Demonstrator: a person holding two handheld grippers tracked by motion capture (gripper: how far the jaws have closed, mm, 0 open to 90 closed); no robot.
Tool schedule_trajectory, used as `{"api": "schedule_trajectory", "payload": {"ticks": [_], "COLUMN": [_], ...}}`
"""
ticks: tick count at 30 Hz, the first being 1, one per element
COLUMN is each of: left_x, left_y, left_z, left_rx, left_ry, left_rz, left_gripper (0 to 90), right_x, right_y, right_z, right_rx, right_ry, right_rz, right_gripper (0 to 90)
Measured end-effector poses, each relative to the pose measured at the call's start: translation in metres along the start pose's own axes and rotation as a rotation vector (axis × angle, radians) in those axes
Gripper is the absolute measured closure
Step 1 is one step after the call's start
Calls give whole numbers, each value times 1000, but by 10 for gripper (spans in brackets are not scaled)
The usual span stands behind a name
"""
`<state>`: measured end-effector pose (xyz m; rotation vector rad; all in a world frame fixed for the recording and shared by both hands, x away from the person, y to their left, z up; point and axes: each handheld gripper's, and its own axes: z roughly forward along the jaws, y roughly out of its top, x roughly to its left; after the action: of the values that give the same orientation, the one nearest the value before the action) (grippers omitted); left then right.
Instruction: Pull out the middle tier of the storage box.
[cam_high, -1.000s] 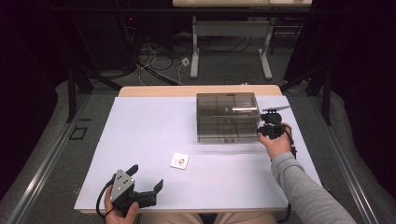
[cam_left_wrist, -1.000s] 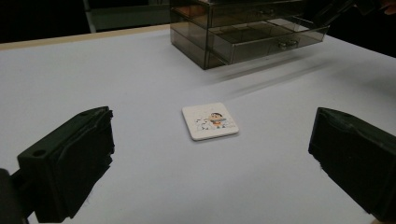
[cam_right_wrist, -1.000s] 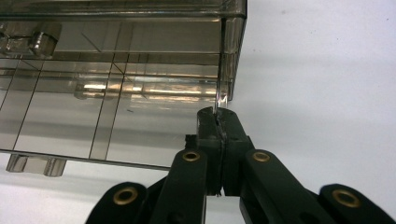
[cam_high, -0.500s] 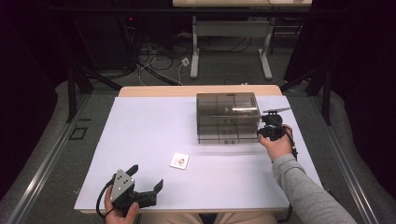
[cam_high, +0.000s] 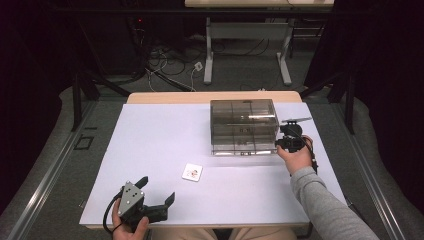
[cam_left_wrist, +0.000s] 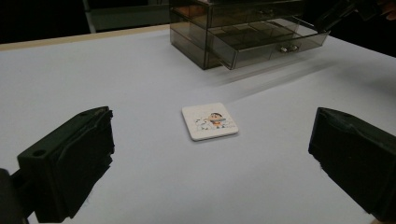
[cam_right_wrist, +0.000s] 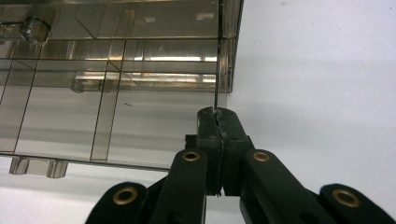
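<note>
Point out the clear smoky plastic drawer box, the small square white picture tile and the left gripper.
Clear smoky plastic drawer box (cam_high: 243, 111): high view, on its top panel.
Small square white picture tile (cam_left_wrist: 209, 121): left gripper view, on its printed face.
Left gripper (cam_high: 155, 192): high view, midway between its open fingertips.

clear: table (cam_high: 150, 145) left | block: drawer box (cam_high: 243, 116) (pulled-out drawer (cam_high: 245, 145))

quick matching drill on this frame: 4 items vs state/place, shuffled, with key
1. left gripper
2. right gripper
3. picture tile
4. bottom drawer

A. pulled out of the clear drawer box
B. jaws wide apart, near table edge
C. flat on the white table, untouched
D. shut on the drawer's thin side wall

Pairs: 1-B, 2-D, 3-C, 4-A
</note>
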<state>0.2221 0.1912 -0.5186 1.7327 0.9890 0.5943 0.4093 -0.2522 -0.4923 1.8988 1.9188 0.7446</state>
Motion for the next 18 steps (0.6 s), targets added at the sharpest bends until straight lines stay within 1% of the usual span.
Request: {"api": "schedule_trajectory", "payload": {"ticks": [9,10,13,14,18], "left_x": [0,1,1,1,1], "left_y": [0,0,0,0,0], "left_z": [0,0,0,0,0], "left_rx": [1,-2,-2,6,5], "left_ry": [2,3,2,-3,-2], "left_rz": [-2,0,-1,0,-2], "left_gripper": [6,7,7,7,7], "right_x": [0,-1,0,0,0], "right_y": [0,0,0,-1,-1], "right_z": [0,0,-1,-2,-4], "right_rx": [-8,-17,-19,-26,-36], "right_ry": [2,4,13,16,25], "right_rz": [-2,2,3,-4,-5], "right_gripper": [892,876,861,847,827]}}
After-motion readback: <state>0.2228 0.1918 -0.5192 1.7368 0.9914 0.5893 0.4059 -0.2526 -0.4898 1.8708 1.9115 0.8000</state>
